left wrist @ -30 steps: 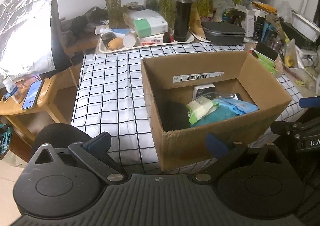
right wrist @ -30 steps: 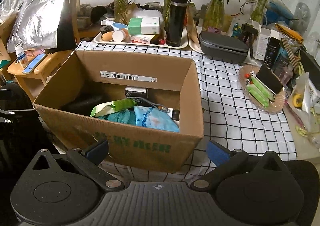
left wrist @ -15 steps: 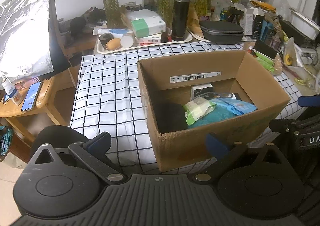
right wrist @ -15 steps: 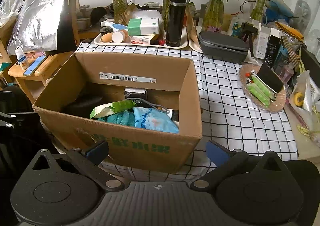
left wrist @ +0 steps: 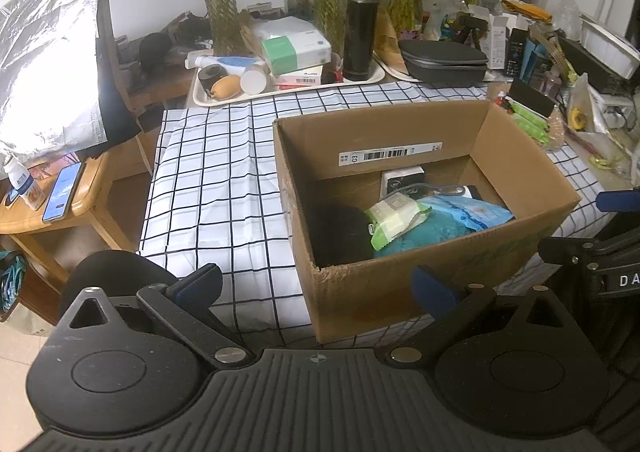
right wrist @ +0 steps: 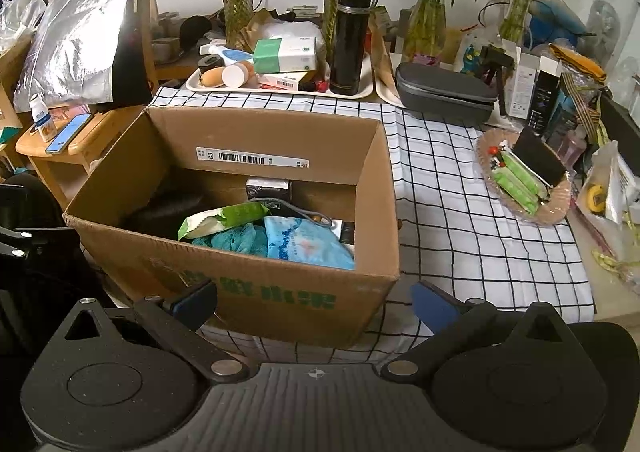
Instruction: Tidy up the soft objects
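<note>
At the near edge of the checked tablecloth [left wrist: 224, 188], the left gripper [left wrist: 316, 286] and right gripper [right wrist: 314, 304] both hang spread wide, nothing between their fingers. Just beyond sits the cardboard box [right wrist: 256, 292], holding a green-white packet [right wrist: 222, 218], teal cloth [right wrist: 236, 240] and blue pouch [right wrist: 308, 242]. Farther back, a black flask [right wrist: 350, 40] stands on a tray [right wrist: 280, 90].

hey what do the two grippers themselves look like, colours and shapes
Both look identical. The left gripper and right gripper have a black ribbed body, two round black discs, slim black linkage arms with silver pivot screws, and blue fingertip pads. A small crosshair mark sits at the centre. No cables or sleeves show.
</note>
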Tool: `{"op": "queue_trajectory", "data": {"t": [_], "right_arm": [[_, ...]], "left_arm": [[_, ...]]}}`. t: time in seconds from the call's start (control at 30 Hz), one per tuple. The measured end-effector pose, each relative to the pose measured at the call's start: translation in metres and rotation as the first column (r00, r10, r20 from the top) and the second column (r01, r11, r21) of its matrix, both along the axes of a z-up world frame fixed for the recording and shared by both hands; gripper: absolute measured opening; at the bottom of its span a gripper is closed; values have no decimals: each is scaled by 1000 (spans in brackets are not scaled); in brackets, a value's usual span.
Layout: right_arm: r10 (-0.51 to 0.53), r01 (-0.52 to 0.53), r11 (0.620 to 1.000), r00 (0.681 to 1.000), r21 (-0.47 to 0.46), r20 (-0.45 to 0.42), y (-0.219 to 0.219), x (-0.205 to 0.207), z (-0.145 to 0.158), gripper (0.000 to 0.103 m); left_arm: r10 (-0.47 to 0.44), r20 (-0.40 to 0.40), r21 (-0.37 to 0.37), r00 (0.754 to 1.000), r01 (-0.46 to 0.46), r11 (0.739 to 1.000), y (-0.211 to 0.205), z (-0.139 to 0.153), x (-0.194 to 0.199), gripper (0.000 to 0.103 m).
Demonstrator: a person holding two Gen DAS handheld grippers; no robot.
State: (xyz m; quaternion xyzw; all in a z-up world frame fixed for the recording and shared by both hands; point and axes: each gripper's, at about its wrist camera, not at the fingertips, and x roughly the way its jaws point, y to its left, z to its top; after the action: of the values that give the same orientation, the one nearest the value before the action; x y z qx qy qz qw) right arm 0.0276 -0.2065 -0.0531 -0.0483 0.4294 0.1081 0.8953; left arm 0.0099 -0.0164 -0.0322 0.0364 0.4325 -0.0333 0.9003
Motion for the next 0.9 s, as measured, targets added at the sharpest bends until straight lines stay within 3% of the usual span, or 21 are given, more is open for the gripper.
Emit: {"op": "queue_trajectory", "data": {"t": [0.9], "right_arm": [[-2, 2, 1000, 1000, -4, 7, 0, 0, 1, 103]], "left_arm": [[9, -10, -6, 1000, -9, 1000, -2, -1, -1, 103]]}}
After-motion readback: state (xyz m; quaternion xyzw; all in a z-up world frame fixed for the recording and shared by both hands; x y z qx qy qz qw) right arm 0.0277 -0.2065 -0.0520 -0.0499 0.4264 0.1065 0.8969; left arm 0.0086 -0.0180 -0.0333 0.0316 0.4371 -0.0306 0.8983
